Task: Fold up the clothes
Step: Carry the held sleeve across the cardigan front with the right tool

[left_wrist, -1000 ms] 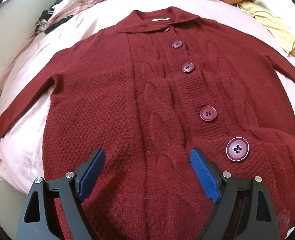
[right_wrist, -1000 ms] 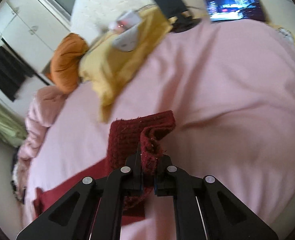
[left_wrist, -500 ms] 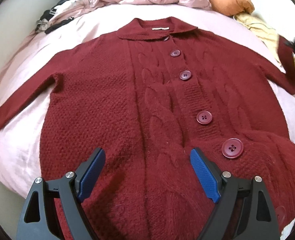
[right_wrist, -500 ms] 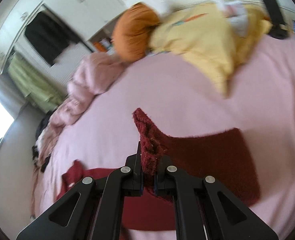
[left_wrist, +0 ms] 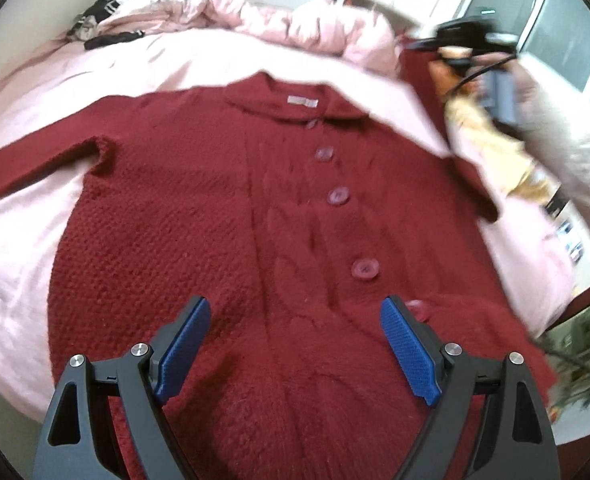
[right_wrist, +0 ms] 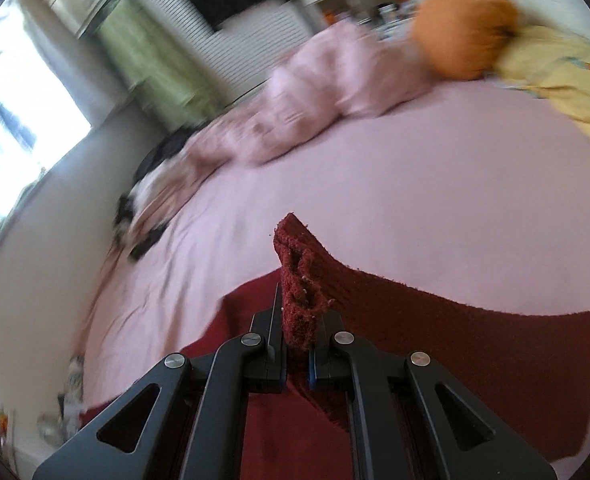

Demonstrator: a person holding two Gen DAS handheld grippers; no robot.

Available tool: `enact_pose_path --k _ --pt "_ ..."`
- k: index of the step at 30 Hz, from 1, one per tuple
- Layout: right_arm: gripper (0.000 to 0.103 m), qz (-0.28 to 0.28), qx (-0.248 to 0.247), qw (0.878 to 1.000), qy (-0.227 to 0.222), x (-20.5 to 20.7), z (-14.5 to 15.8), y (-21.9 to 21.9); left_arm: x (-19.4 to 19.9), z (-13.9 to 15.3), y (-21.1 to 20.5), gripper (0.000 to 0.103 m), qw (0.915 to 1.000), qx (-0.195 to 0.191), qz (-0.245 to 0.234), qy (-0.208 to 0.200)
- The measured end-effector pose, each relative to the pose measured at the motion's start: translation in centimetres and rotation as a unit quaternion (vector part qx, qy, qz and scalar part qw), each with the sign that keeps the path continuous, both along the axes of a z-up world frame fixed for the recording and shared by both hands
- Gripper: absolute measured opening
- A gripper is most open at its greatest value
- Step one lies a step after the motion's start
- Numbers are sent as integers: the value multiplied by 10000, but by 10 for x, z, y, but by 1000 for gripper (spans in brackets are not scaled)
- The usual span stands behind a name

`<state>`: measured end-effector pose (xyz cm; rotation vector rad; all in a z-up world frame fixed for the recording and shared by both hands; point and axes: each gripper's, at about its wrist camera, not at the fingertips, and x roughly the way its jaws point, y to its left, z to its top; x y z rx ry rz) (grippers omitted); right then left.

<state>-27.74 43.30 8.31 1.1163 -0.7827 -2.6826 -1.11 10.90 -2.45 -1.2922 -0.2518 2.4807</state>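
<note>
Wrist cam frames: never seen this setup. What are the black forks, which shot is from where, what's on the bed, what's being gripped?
There is no robot arm. A person holds a two-finger gripper in each hand, and each gripper carries a fisheye camera looking forward along its fingers. The black forks at the bottom of each picture are those fingers.

The left wrist view shows the left gripper open over the lower part of a dark red buttoned cardigan, holding nothing. The cardigan lies front up on a pink bed sheet, with a bunched pink duvet behind it.

The right wrist view shows the right gripper shut on the cuff of the cardigan sleeve, lifted off the sheet. In the left view that gripper is the blurred shape at upper right. Near the far edge lie an orange cushion and a yellow cloth.
</note>
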Motion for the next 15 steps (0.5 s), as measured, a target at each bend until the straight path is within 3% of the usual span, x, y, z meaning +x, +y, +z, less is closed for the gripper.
enact_pose_path --k 6,10,15 --pt "7 1171 -268 9927 -145 -24 -14 -142 7 2 -32 87 9946 937 383 244" --pt "7 1753 -493 9831 -207 -29 -26 -212 19 5 -57 87 9836 1484 816 615" --pt "7 2281 -469 9707 -586 -33 -64 -284 18 -8 -82 87 9676 2140 1235 510"
